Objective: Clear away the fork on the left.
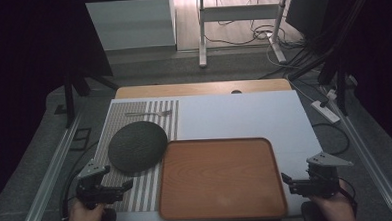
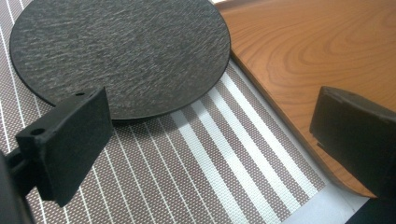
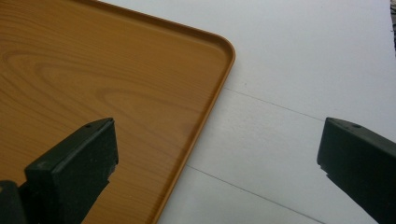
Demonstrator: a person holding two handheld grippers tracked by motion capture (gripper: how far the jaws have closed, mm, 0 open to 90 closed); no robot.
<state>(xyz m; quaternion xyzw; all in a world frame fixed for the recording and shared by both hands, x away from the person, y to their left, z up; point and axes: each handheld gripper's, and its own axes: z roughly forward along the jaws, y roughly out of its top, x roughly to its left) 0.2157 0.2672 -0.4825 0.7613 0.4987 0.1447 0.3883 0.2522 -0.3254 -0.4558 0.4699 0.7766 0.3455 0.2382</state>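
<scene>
From above, my left claw sat at the lower left and my right claw at the lower right, both wide open and empty, with the dark round plate on the striped mat left of centre, a fork above it and the wooden tray bare, so I judged nothing begun. Along my left claw, the plate filled the upper left, its rim close to the tray's edge. Along my right claw, the tray's corner met open white surface at the right, giving free room.
</scene>
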